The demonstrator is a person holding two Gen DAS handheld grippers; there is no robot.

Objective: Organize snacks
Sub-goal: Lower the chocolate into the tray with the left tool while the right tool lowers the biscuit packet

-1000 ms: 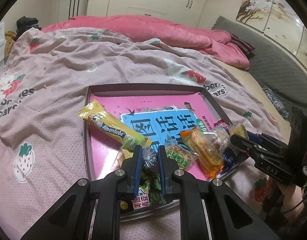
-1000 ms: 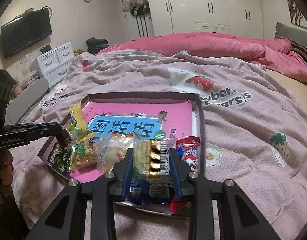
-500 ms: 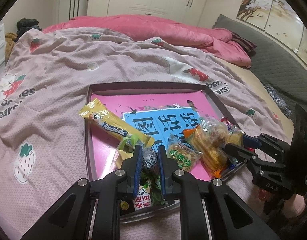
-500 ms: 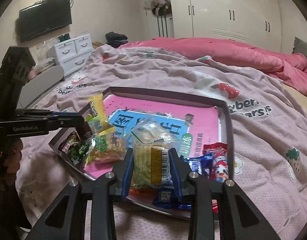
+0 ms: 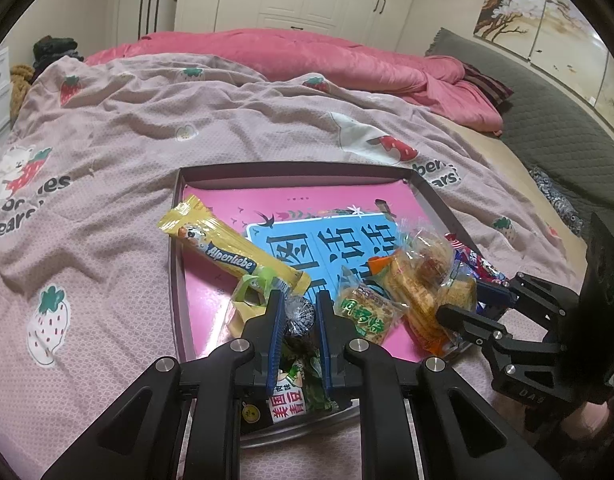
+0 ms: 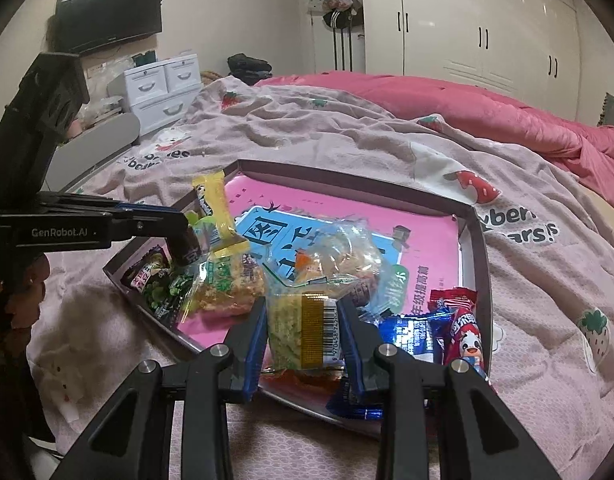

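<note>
A dark-rimmed tray (image 5: 174, 256) with a pink book in it lies on the bed and holds several snacks. My left gripper (image 5: 300, 312) is shut on a small dark foil-wrapped snack (image 5: 299, 315) over the tray's near edge; it also shows in the right wrist view (image 6: 183, 240). A yellow Alpenliebe pack (image 5: 231, 254) lies just beyond it. My right gripper (image 6: 303, 320) is shut on a clear cracker pack with a barcode (image 6: 303, 330), held above the tray; it shows at the right of the left wrist view (image 5: 463, 300).
A green pea packet (image 6: 163, 286), a red milk-candy pack (image 6: 465, 326) and a blue wrapper (image 6: 411, 336) lie in the tray. A strawberry-print blanket (image 5: 147, 128) covers the bed, with a pink duvet (image 5: 307, 56) behind. White drawers (image 6: 163, 84) stand at the left.
My right gripper has swung left over the tray with the cracker pack and lifted it. My left gripper has kept its hold and barely moved.
</note>
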